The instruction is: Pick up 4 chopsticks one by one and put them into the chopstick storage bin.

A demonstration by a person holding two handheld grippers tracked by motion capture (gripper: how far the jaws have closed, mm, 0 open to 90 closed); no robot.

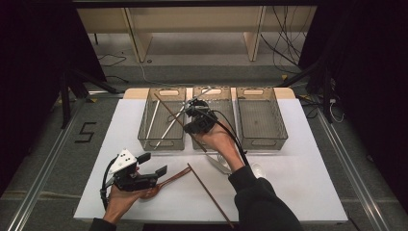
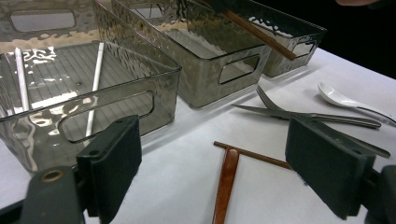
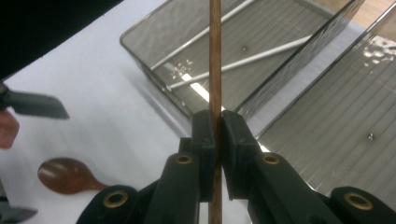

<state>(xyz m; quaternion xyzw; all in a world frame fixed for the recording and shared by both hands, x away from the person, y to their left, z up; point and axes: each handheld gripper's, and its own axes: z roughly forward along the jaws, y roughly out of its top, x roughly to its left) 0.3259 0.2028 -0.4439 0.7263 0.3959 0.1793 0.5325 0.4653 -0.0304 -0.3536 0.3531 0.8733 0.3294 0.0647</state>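
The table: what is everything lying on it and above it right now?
Table: one, white top, centre.
Bins: three, clear smoky plastic, side by side along the far edge.
White chopsticks: two, inside the left bin.
Brown chopstick: one, clamped in the right tongs, slanting over the left and middle bins.
Second brown chopstick: one, lying on the near table.
Wooden spoon: one, brown, by the left tongs.
Fork: one, metal, in front of the bins.
Knife: one, metal, crossing the fork.
White spoon: one, right of the fork.
Left tongs: black, open, near left.
Right tongs: black, shut on the chopstick.
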